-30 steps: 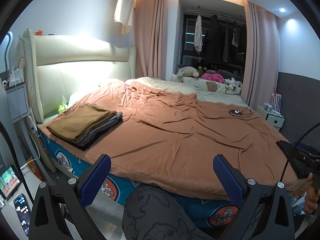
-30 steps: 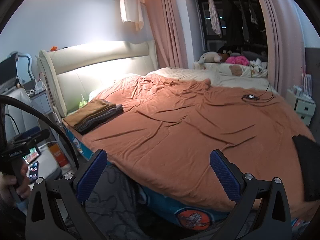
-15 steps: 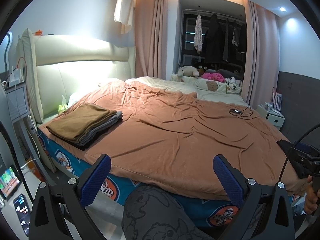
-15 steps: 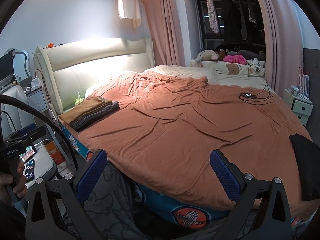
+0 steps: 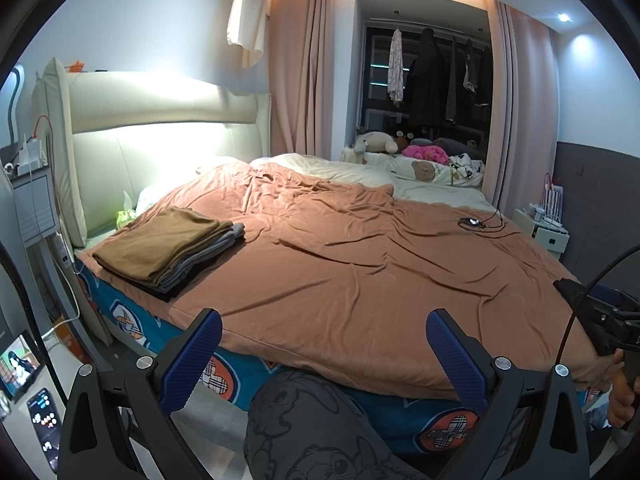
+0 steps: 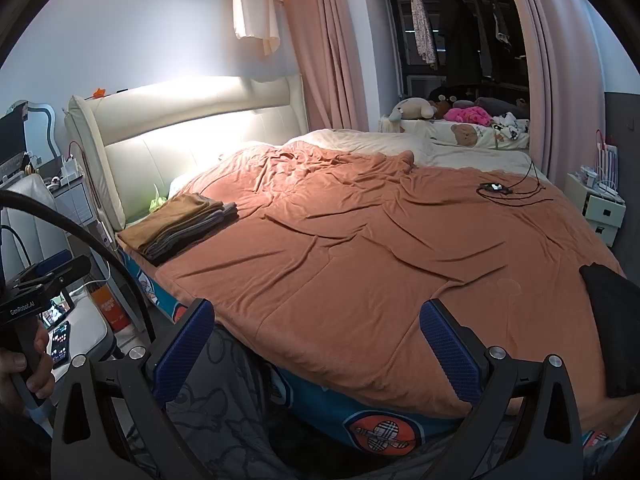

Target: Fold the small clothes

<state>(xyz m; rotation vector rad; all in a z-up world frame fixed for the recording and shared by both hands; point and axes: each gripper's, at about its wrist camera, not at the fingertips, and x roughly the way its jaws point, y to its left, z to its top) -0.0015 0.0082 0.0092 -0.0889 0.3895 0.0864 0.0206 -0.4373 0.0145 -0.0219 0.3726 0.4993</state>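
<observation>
Little has moved: my right gripper (image 6: 316, 344) has only swung slightly toward the folded stack (image 6: 180, 226).
Both it and my left gripper (image 5: 324, 354) gape empty (nothing pinched); I'd next reach for the dark garment (image 6: 612, 320) at the bed's right edge, grabbing it by a corner.

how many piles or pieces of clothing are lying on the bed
2: a folded stack at the left corner of the bed near the headboard, and a dark garment at the right edge. More could be out of view.
</observation>
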